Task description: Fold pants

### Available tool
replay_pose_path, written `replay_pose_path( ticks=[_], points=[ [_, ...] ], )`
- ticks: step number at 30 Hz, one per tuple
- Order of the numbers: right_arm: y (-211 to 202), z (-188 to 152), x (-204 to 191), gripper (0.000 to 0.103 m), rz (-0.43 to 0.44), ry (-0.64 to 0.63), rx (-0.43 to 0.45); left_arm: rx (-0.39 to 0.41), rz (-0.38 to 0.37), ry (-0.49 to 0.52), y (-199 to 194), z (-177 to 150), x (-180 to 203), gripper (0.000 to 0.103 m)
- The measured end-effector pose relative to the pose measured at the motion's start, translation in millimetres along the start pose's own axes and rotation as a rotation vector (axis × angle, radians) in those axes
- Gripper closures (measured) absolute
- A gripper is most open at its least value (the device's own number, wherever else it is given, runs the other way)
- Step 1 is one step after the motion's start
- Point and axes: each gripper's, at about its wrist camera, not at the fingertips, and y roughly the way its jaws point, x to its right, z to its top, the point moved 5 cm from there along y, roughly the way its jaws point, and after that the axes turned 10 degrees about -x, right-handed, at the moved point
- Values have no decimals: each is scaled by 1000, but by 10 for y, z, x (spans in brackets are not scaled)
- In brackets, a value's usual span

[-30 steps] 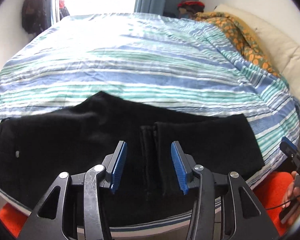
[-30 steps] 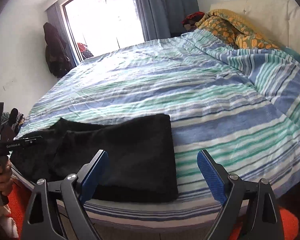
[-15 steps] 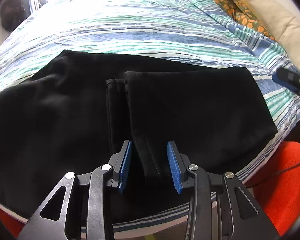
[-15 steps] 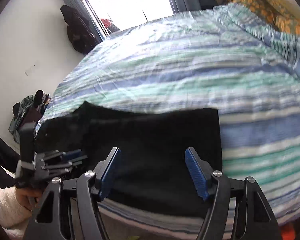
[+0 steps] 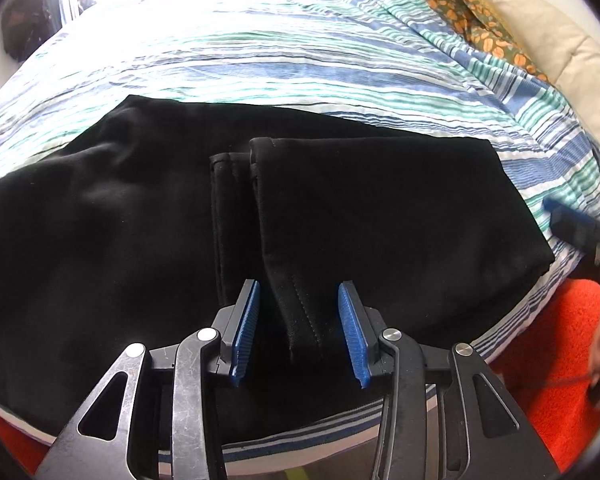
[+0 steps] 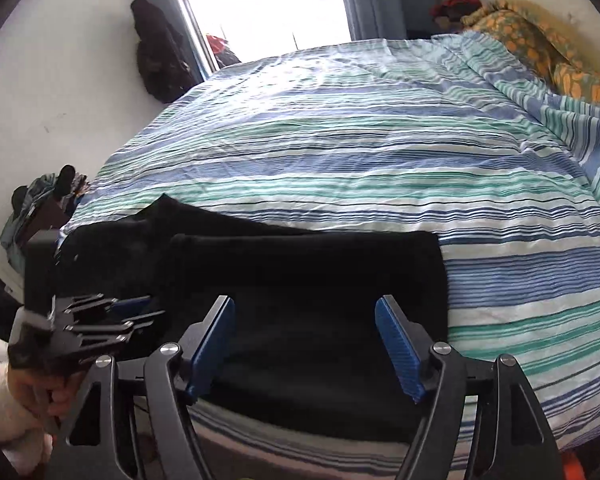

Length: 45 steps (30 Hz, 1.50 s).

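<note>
Along the near edge of a bed covered with a blue, green and white striped duvet (image 5: pixel 284 60), a pair of black fabric pants (image 5: pixel 100 216) lies flat, already folded over itself so that the hemmed leg ends rest on top of the wider seat part. In the left wrist view, two stitched leg hems (image 5: pixel 236 184) run from the middle of the garment toward the camera, side by side, the right one overlapping the left.

The left gripper (image 5: pixel 300 326), a black metal tool with blue ribbed pads, hangs over the near edge of the pants with its fingers spread; the nearer end of the right hem sits between the two pads, but neither pad presses on it. At the far right of that view the right gripper's dark tip (image 5: pixel 580 232) shows blurred, beside the right edge of the folded cloth.

In the right wrist view, the right gripper (image 6: pixel 304 344) has its fingers spread wide above the near right part of the pants (image 6: pixel 308 276), whose right edge ends squarely on the duvet (image 6: pixel 380 140). The left gripper (image 6: pixel 96 320) appears at the left.

An orange-patterned blanket (image 5: pixel 468 12) lies at the far right of the bed against a cream padded headboard (image 5: pixel 560 40), and an orange rug (image 5: pixel 552 364) covers the floor near the right side.
</note>
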Motion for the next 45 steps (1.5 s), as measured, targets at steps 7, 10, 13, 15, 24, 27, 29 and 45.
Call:
replay_pose_path(
  ticks=[7, 10, 13, 15, 24, 27, 29, 45],
  points=[
    [215, -285, -59, 31, -13, -7, -34, 3, 18, -41, -202, -20, -109, 45],
    [43, -263, -40, 26, -33, -17, 43, 81, 26, -84, -504, -13, -371, 28],
    [75, -276, 74, 25, -70, 8, 26, 86, 30, -172, -745, 2, -829, 28],
    [86, -277, 117, 25, -72, 27, 23, 96, 7, -272, -950, -42, -1255, 27],
    [217, -218, 90, 25, -53, 2, 11, 134, 69, -857, -1662, -1147, -3166, 27],
    [249, -210, 39, 25, -41, -7, 9, 145, 40, -869, -1629, -1239, -3262, 32],
    [233, -221, 2, 25, -39, -19, 9, 102, 56, -837, -1472, -1183, -3253, 37],
    [325, -249, -70, 24, -76, -26, -18, 95, 75, -852, -1147, -1151, -3391, 55]
  ],
)
